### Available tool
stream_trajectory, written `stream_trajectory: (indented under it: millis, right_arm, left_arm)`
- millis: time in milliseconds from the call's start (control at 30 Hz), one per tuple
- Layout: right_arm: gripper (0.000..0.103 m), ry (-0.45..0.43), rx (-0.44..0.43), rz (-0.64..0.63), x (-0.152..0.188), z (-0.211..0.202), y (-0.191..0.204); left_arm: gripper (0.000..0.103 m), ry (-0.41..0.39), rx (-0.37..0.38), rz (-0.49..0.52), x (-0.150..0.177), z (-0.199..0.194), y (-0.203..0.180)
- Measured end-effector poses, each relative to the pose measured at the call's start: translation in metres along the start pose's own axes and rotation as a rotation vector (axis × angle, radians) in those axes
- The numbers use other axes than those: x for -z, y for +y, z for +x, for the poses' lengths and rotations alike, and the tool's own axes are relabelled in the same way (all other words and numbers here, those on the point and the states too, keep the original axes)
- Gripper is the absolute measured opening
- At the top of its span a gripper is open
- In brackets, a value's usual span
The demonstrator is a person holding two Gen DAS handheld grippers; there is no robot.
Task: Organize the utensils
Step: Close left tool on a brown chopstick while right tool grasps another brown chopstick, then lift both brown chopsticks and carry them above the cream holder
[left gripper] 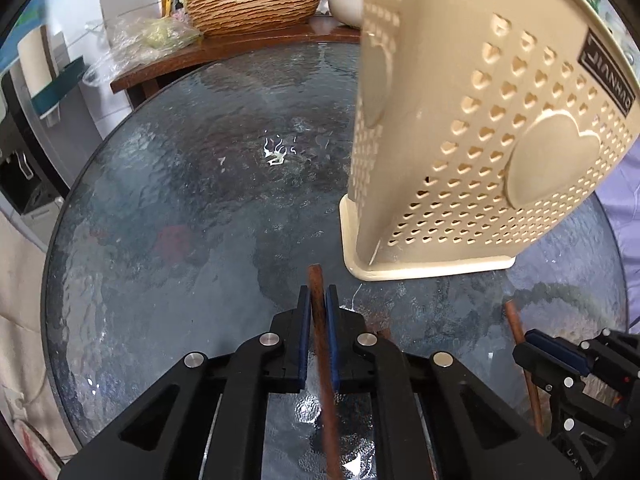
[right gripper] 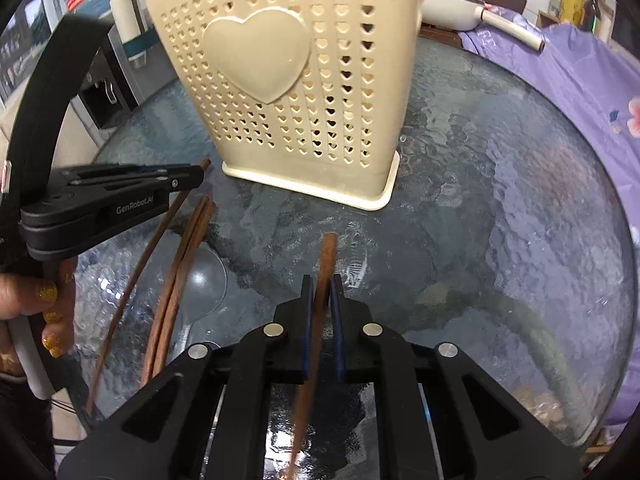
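The left gripper (left gripper: 318, 300) is squeezing one brown chopstick (left gripper: 320, 320) between its blue pads (left gripper: 305, 332), with its jaws closed tight on the stick. The right gripper (right gripper: 322, 292) is doing the same thing with a second chopstick (right gripper: 326, 264), and its jaws are pinched tight on it too. Both sticks are poking out past the fingertips, pointing toward the cream holder (right gripper: 296, 92) with little heart holes. The holder is standing upright on the round glass table (left gripper: 180, 200), just ahead of both grippers.

In the right wrist view, two more chopsticks (right gripper: 182, 264) are lying side by side on the glass near the left gripper (right gripper: 188, 178), and a clear spoon (right gripper: 202, 280) is lying right beside them. A hand (right gripper: 36, 304) is holding the left tool's handle.

I think the step now is lifting the sticks and dropping them into the holder. To do it well, each gripper is needing to go up high first, because the holder is tall and its open top is out of sight in both views. The sticks are long, so they are better tipped so they point down before going in. The two grippers are close together, so going one at a time is safer. Bumping the holder could knock it over, so moving slowly near the rim is smart. Letting go is best only when the stick is well inside.
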State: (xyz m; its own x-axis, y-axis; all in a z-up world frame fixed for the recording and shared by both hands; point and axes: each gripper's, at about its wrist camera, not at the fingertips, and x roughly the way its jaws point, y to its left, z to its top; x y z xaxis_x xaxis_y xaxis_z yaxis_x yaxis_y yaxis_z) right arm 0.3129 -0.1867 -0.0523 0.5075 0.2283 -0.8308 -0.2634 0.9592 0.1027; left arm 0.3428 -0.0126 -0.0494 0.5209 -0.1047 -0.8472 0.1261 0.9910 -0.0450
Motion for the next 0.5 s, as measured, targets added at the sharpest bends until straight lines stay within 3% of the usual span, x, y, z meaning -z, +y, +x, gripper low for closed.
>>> stream_trajectory:
  millis: [500]
  right_arm:
    - [0.008,-0.068,-0.129,0.092,0.002,-0.025,-0.015]
  left_arm:
    - [0.007,-0.082,0.059,-0.035,0.003,-0.039,0.001]
